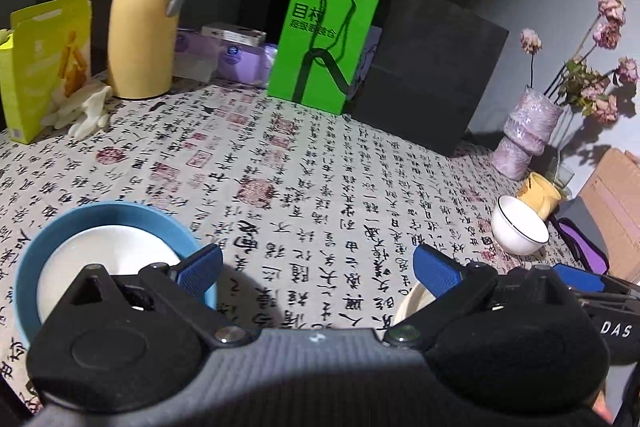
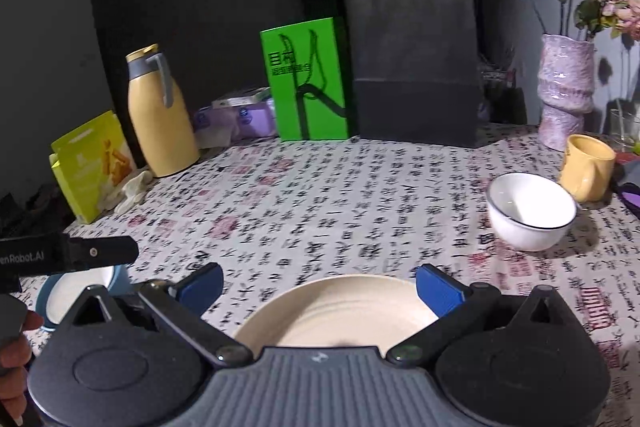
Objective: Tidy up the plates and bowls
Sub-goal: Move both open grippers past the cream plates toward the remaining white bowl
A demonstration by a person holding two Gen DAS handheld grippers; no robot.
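Claws both wide open, holding nothing: left claw (image 1: 318, 269) beside blue plate (image 1: 40, 247), right claw (image 2: 320, 287) over cream plate (image 2: 340, 311). White bowl (image 2: 528, 211) sits apart on tabletop (image 2: 320, 195). I'd drop the right low, pinch the near rim squarely.

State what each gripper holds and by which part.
Nothing is held. The left gripper is open over bare tablecloth; the right gripper is open above the cream plate.

bowl (image 2: 530, 211) right of plate (image 2: 340, 311) (mug (image 2: 586, 167) behind).
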